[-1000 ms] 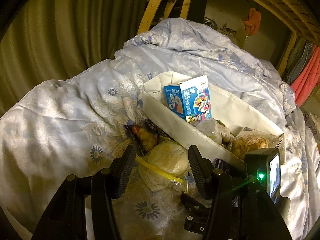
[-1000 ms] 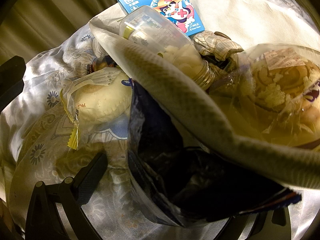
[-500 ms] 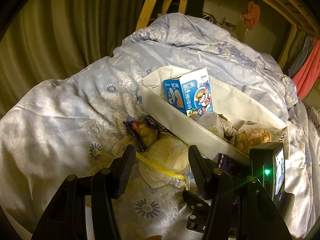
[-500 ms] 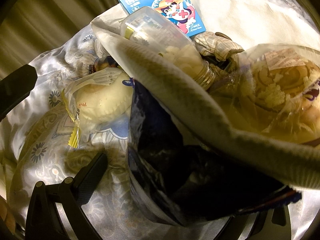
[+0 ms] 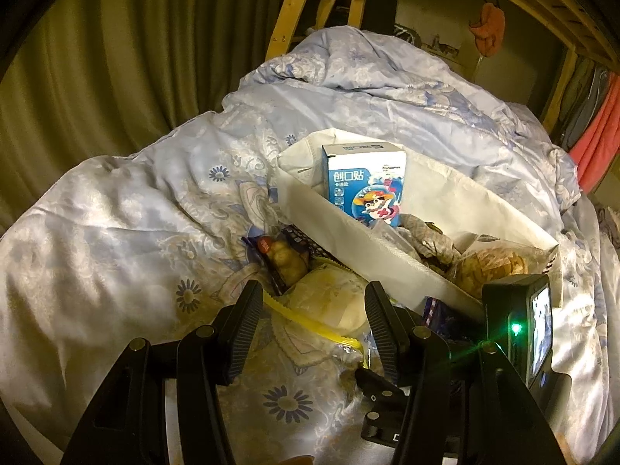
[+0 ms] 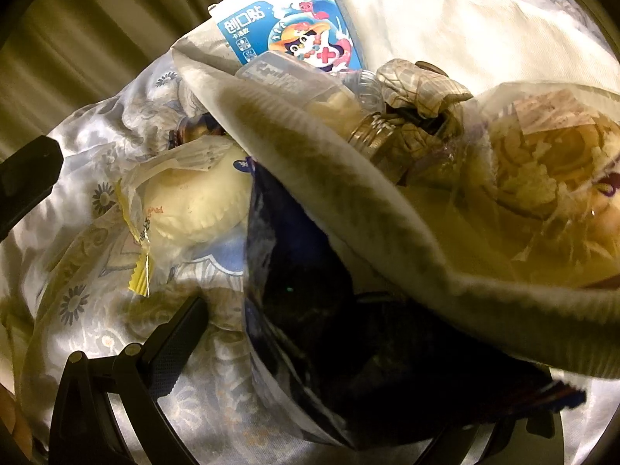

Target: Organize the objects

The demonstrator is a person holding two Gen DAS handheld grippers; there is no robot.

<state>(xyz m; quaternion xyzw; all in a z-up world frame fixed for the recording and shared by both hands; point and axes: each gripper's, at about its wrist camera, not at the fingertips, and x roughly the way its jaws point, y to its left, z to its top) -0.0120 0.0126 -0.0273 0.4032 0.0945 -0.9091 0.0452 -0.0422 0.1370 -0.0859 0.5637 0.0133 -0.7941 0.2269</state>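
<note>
Since the frame a second ago the blue plaster box (image 5: 364,186) has turned in the white fabric bin (image 5: 341,228) to stand squarer to the left camera; the left gripper (image 5: 314,317) has not shifted. Its jaws stand partly apart, empty, above the pale bun in a clear wrapper (image 5: 329,302), which lies on the floral quilt (image 5: 128,232) just outside the bin's near wall. The right gripper (image 6: 348,352) has a dark blue snack bag (image 6: 310,310) between its fingers; whether they pinch it I cannot tell. The bag touches the bin's wall.
</note>
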